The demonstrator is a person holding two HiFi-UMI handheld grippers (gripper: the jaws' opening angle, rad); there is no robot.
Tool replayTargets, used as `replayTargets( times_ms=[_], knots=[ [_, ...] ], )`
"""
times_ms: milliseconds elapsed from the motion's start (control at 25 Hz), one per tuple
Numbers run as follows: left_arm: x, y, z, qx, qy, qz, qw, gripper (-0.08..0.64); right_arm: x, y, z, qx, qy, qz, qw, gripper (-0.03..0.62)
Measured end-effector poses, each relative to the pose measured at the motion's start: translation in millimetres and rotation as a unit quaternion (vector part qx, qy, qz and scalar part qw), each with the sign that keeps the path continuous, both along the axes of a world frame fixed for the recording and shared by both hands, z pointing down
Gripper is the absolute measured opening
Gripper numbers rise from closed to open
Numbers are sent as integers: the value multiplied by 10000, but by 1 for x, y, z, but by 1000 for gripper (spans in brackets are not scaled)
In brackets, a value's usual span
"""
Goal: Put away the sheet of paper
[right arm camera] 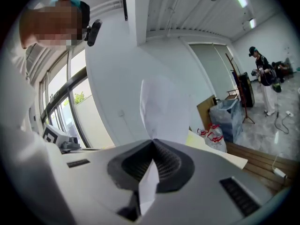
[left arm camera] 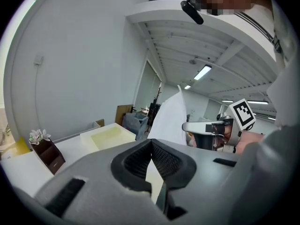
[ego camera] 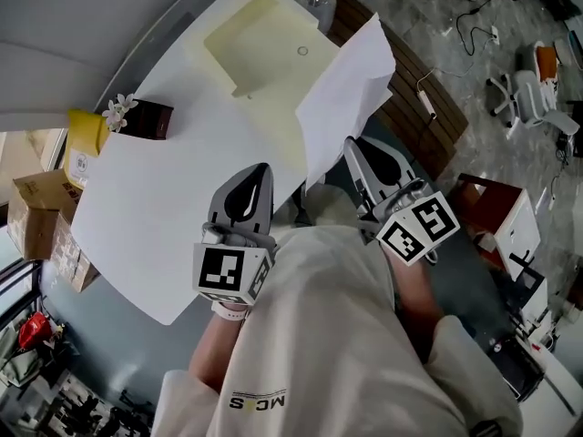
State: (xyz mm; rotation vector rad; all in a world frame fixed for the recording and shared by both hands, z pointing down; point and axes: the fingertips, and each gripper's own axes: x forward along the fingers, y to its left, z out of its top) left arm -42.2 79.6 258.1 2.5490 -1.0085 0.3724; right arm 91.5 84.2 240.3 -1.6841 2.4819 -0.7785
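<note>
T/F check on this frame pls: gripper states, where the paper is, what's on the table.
1. The right gripper is shut on the white sheet of paper. True.
2. The sheet lies flat on the white table. False: it is lifted and stands up past the table's right edge.
3. The left gripper also grips the sheet. False: its jaws are together with no paper in them; the sheet is off to its right.
4. A small dark brown box with white flowers stands on the table. True.
5. That box sits inside the shallow pale yellow tray. False: box and tray stand apart on the table.
</note>
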Motion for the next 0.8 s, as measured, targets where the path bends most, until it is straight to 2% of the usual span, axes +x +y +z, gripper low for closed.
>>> replayTargets(
  times_ms=[320, 480, 680, 800],
  knots=[
    [13, -15, 31, -254, -183, -100, 9995, 25, 9, -23, 68, -810, -781, 155, 9935, 17],
    [18, -22, 53, -408, -255, -152, 9987, 25, 18, -37, 103, -1213, -1462, 342, 9812, 17],
    [27, -24, 79, -659, -315, -225, 9971, 25, 31, -43, 142, -1815, -1575, 444, 9697, 17],
    [28, -31, 91, -730, -332, -274, 9964, 25, 35, -52, 164, -2177, -1971, 504, 9546, 17]
  ],
)
